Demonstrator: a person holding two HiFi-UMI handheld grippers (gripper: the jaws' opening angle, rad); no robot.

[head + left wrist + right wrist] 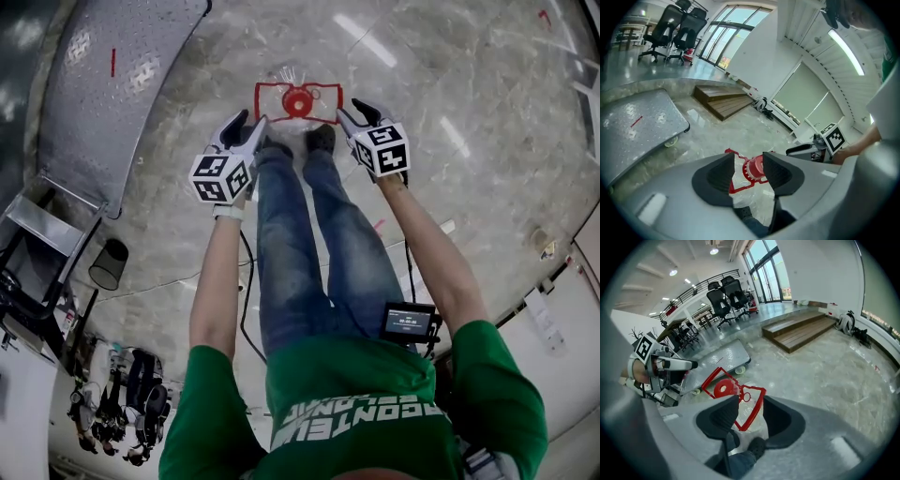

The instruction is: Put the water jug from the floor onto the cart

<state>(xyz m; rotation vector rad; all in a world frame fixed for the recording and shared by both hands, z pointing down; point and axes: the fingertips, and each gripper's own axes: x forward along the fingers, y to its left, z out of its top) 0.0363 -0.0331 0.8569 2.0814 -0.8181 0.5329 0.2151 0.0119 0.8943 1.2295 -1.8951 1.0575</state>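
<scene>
Marble floor (450, 187): water jug (297, 98) by shoes (321, 139), cart (112, 84) apart; left hand-held gripper (249, 122), right hand-held gripper (354, 112) both spread.

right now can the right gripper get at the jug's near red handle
Probably yes: the right gripper has its jaws apart, the red handle of the water jug lines up between them, and nothing blocks it.

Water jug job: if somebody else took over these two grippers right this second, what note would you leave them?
Left gripper: open, holding nothing, at the jug's left side.
Right gripper: open, holding nothing, at the jug's right side.
Water jug: standing on the floor at the person's feet, not yet gripped.
Cart: grey platform off to the left, apart from the jug.
Done: grippers placed either side of the jug.
Left: probably close on the red handles, lift, set the jug on the cart.
</scene>
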